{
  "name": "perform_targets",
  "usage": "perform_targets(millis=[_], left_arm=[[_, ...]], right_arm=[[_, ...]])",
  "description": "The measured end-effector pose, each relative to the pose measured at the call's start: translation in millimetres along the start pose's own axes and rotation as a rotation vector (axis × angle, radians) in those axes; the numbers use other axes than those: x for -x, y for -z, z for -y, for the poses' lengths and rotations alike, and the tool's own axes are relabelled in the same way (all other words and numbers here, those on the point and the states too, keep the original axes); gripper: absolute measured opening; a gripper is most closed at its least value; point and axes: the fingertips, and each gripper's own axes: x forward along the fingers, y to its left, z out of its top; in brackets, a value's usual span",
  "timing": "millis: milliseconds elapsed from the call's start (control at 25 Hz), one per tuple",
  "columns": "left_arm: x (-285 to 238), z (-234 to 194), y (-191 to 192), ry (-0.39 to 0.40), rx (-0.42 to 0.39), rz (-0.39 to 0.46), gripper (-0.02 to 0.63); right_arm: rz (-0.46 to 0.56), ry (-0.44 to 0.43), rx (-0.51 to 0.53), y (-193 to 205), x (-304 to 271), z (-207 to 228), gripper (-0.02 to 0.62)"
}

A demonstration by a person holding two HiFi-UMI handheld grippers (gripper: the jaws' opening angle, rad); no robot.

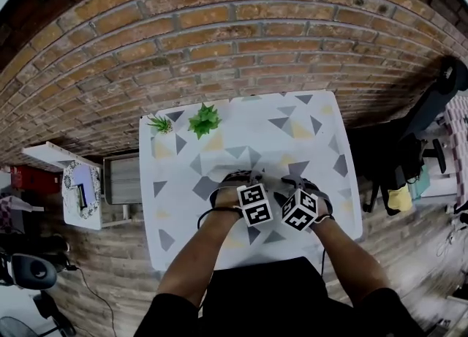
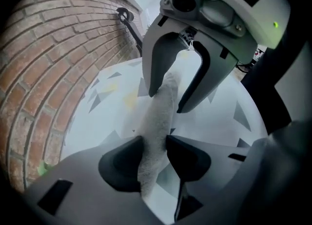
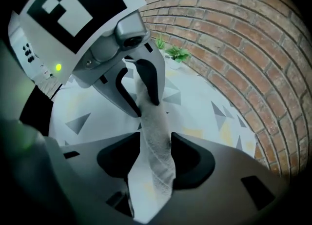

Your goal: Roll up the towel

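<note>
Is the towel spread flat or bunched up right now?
Bunched up: the towel forms a narrow strip running between the left gripper and right gripper, both clamped on it.

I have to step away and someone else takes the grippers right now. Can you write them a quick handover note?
Left gripper: shut on the towel.
Right gripper: shut on the same towel, further along it.
Towel: a narrow bunched strip spanning the two grippers, over the near part of the table. I can't tell whether it touches the top. Two small plants stand at the far edge.
Done: towel looks gathered into a tight roll or twist. I can't tell which.
Left: probably tidy the roll, set it down, then let go.
</note>
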Motion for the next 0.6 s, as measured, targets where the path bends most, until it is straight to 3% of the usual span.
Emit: perform_targets(millis=[280,480,600], left_arm=[[18,0,-4,-0.053,0.007,0.06,0.17],[56,-5,-7,-0.091,0.117,0.18,0.169],[82,-10,-4,-0.129,0.23,0.25,0.169]], right_arm=[[0.039,0.066,-0.109,-12,24,-1,0.209],[0.166,0.06,-0.27,-25,59,-5,0.155],[0.247,0.066,-0.342,-32,82,-1,0.123]])
